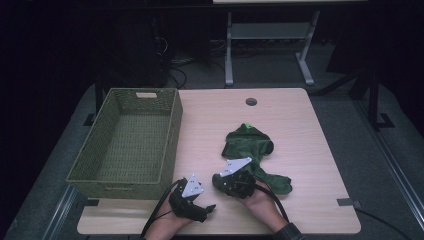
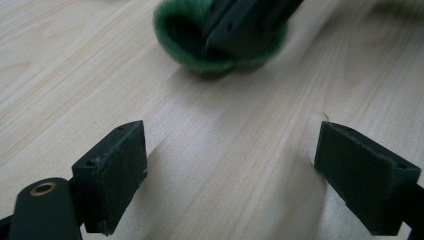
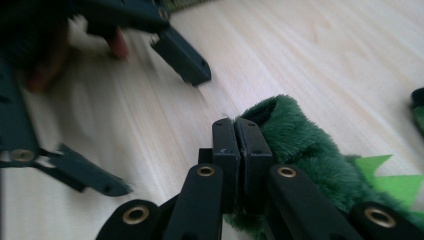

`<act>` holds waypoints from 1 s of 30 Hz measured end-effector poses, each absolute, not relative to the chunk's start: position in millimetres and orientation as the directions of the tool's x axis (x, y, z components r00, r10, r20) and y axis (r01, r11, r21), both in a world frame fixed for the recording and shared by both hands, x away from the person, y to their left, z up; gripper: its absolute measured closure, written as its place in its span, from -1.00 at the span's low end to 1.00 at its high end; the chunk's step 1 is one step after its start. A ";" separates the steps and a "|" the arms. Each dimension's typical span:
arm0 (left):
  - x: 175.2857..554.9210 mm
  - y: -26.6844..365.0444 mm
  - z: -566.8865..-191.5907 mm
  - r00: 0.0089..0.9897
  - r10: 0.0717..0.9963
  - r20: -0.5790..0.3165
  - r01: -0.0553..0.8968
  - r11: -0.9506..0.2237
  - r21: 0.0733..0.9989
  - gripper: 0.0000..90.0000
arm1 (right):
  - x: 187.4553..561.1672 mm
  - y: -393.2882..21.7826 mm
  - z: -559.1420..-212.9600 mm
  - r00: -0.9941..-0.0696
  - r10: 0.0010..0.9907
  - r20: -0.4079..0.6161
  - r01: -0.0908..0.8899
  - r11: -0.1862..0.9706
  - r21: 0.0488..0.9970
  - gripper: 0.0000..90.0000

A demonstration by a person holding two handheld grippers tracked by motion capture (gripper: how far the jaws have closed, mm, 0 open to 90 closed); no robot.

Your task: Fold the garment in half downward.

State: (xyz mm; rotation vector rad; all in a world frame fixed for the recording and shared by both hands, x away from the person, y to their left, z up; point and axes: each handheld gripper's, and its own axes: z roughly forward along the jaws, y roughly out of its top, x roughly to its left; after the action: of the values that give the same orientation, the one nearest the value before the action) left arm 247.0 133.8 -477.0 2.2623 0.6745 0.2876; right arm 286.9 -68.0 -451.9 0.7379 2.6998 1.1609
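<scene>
Two grippers meet at the table's six o'clock edge: right gripper [image 3: 235,132] clamps the green garment [image 3: 300,145], left gripper [image 2: 230,165] gapes empty.

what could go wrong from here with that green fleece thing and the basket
The right gripper is shut on just the edge of the green fleece garment, so the thin pinch may slip when lifted. Most of the garment lies spread on the table; its trailing end could drag or snag. The left gripper hangs open close by, so the two grippers could bump. The basket stands apart to the left.
</scene>
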 end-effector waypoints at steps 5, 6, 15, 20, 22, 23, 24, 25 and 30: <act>247.0 133.4 -477.2 0.834 0.552 -0.001 0.384 -0.579 0.720 -0.72 | 288.7 -83.0 -437.2 -0.870 0.478 0.121 0.400 0.540 0.741 0.96; 247.1 133.5 -477.2 0.835 0.550 0.001 0.382 -0.581 0.719 -0.72 | 289.3 -87.0 -434.5 -0.868 0.481 0.127 0.401 0.526 0.750 0.95; 247.7 133.2 -477.1 0.834 0.552 0.002 0.383 -0.582 0.717 -0.72 | 294.9 -125.2 -418.1 -0.844 0.510 0.167 0.426 0.447 0.787 0.95; 247.5 133.0 -477.3 0.832 0.554 -0.001 0.385 -0.578 0.720 -0.72 | 295.5 -144.1 -419.4 -0.821 0.542 0.179 0.453 0.429 0.781 0.94; 247.5 132.9 -477.3 0.832 0.555 -0.001 0.386 -0.577 0.720 -0.72 | 296.5 -150.8 -421.0 -0.812 0.553 0.188 0.467 0.420 0.779 0.93; 247.4 132.8 -477.3 0.832 0.555 -0.003 0.387 -0.576 0.720 -0.72 | 296.8 -152.8 -421.3 -0.809 0.556 0.190 0.470 0.419 0.777 0.92; 247.3 132.8 -477.3 0.832 0.555 -0.004 0.388 -0.576 0.720 -0.72 | 296.9 -155.4 -421.5 -0.807 0.560 0.190 0.473 0.418 0.775 0.91; 247.5 132.9 -477.3 0.832 0.554 -0.001 0.386 -0.578 0.719 -0.72 | 297.0 -158.3 -421.8 -0.805 0.563 0.189 0.475 0.419 0.773 0.90; 247.6 132.9 -477.3 0.833 0.554 -0.002 0.385 -0.577 0.720 -0.72 | 295.5 -175.1 -424.7 -0.778 0.601 0.184 0.495 0.406 0.768 0.88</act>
State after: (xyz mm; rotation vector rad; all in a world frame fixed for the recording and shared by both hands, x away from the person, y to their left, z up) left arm 247.6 132.9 -477.3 2.2552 0.6823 0.2876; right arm 295.5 -175.1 -424.7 0.9918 2.5298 1.3175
